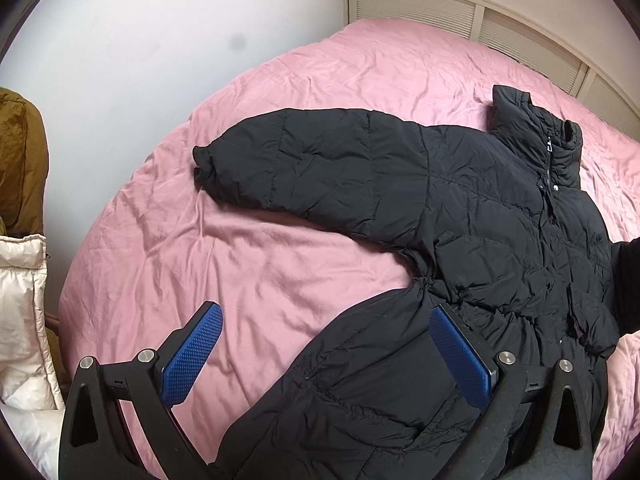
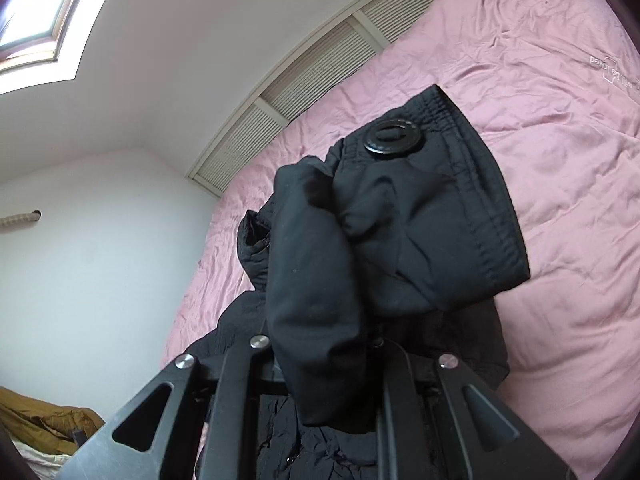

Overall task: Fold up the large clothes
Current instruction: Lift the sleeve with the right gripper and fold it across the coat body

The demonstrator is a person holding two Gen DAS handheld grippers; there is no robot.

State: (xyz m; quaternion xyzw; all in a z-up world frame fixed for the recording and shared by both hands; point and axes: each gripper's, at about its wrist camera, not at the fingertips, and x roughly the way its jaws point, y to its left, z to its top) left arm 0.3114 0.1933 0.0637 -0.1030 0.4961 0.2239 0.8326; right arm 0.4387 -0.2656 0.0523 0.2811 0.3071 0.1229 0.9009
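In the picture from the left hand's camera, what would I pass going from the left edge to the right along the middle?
Brown garment → white wall → pink bedspread → black jacket's sleeve cuff → the jacket's zipped collar → a dark sleeve at the right edge.

You have one black puffer jacket [image 1: 460, 208] spread on one bed with a pink cover [image 1: 280, 264]. It shows one stand-up collar [image 1: 532, 132], one zip [image 1: 547, 164] and, in the left wrist view, two sleeves: one stretched out flat [image 1: 304, 164], one lying across near the camera [image 1: 360, 380]. In the right wrist view you see one cuff [image 2: 432, 208] with one round snap [image 2: 393, 136]. You have two claws: the left claw [image 1: 326, 354] with two blue pads [image 1: 192, 356], and the right claw [image 2: 324, 364]. Off the bed lie two more garments, one mustard [image 1: 20, 160] and one cream [image 1: 20, 320]. One skylight [image 2: 36, 12] is overhead
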